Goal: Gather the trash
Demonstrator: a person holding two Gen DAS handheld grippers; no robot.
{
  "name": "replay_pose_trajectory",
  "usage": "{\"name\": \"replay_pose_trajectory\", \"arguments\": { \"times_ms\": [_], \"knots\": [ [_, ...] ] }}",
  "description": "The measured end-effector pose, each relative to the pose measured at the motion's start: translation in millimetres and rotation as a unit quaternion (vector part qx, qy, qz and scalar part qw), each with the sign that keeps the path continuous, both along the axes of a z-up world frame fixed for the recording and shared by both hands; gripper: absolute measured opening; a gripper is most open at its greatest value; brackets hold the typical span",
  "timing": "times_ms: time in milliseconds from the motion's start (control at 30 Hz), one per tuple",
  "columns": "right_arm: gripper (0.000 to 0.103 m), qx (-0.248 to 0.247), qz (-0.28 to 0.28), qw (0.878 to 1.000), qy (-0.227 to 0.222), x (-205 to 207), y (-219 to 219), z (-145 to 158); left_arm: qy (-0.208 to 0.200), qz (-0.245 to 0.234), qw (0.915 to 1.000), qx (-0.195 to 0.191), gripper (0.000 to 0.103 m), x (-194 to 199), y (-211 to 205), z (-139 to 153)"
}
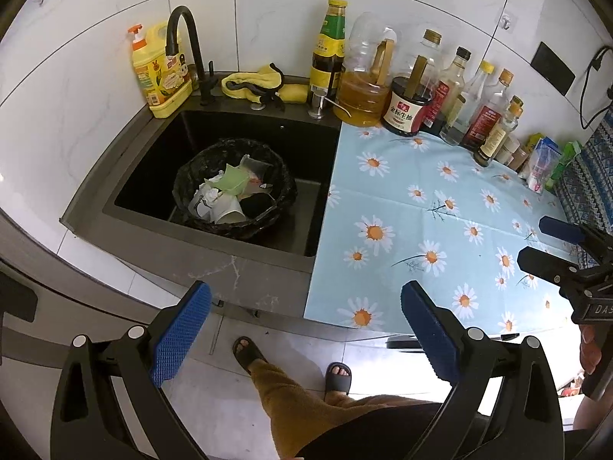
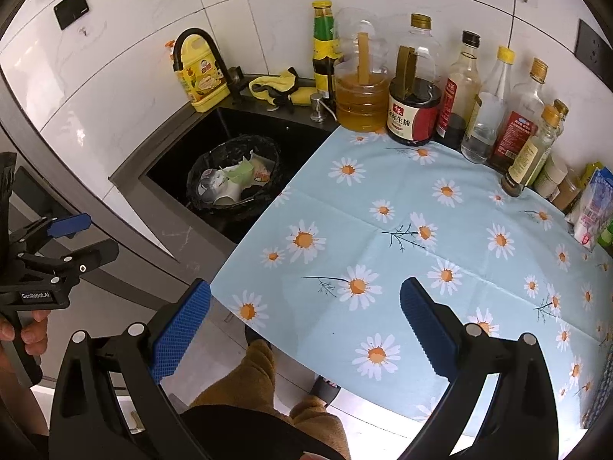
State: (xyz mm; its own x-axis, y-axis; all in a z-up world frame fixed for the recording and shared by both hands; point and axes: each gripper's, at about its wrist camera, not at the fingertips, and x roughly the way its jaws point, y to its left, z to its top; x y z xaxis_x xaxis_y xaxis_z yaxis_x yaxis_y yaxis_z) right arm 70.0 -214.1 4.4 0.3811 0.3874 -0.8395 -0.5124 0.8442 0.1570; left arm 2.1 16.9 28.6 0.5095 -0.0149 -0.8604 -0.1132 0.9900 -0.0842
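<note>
My black bag-lined bin [image 1: 234,188] in the dark sink hides its lower trash; small jars [image 2: 555,180] behind the far right bottles are half covered, their labels unreadable.

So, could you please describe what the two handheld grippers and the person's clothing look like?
Both the left gripper and the right gripper have black frames with silver rivets and fingers faced with blue textured pads. The left one's body carries white "GenRobot.AI" lettering. The person wears fuzzy tan trousers and dark open-toed slippers.
</note>
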Motion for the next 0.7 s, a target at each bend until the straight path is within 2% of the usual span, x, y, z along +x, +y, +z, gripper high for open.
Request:
{"name": "replay_pose_trajectory", "arguments": {
  "times_ms": [700],
  "knots": [
    [0.098,0.002,0.004,1.0,0.007,-0.3,8.4,-4.3,0.002,0.027,0.9996,0.0,0.097,-4.3,8.1,-2.4]
  ]
}}
